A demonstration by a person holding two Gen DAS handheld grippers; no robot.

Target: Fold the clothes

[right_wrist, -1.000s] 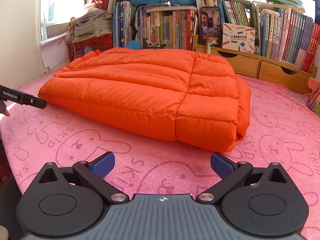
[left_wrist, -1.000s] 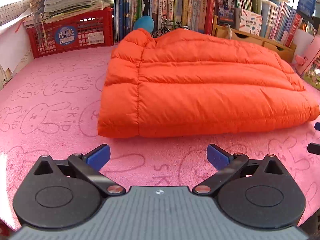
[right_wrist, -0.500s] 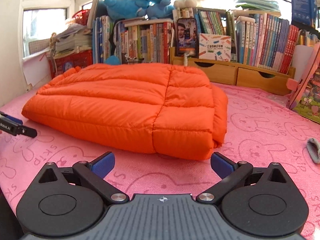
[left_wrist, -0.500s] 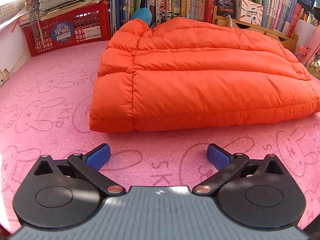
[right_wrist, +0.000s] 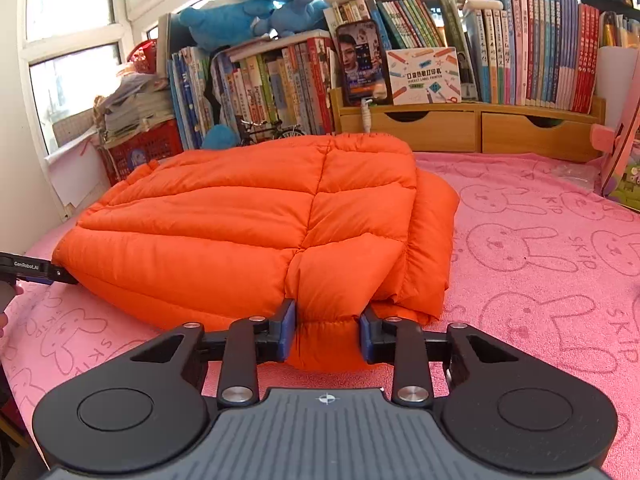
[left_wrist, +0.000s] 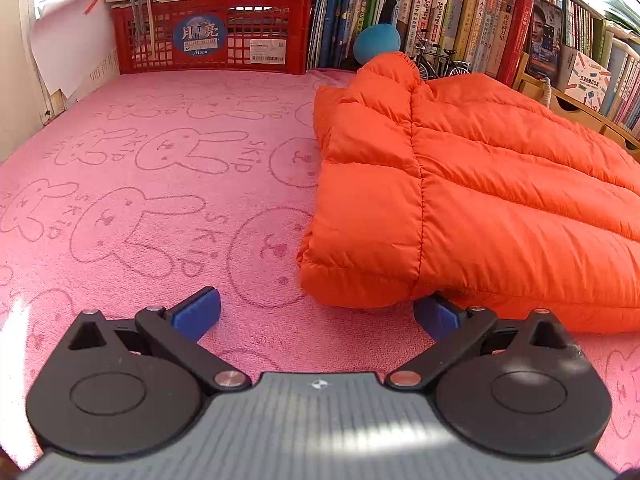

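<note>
Pink bunny-print cover (left_wrist: pixel 168 208) (orange jacket (left_wrist: pixel 480 200) atop)

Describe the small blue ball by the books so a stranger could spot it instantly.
Start at the red crate at the back of the pink towel. Right of it, against the upright books, sits the blue ball, just behind the orange jacket: the only round thing there.

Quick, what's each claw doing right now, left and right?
Left claw: open, at the orange jacket corner, holding nothing.
Right claw: closed on the jacket's near edge.

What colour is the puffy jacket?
The jacket is bright orange, clearest in the right wrist view.
</note>
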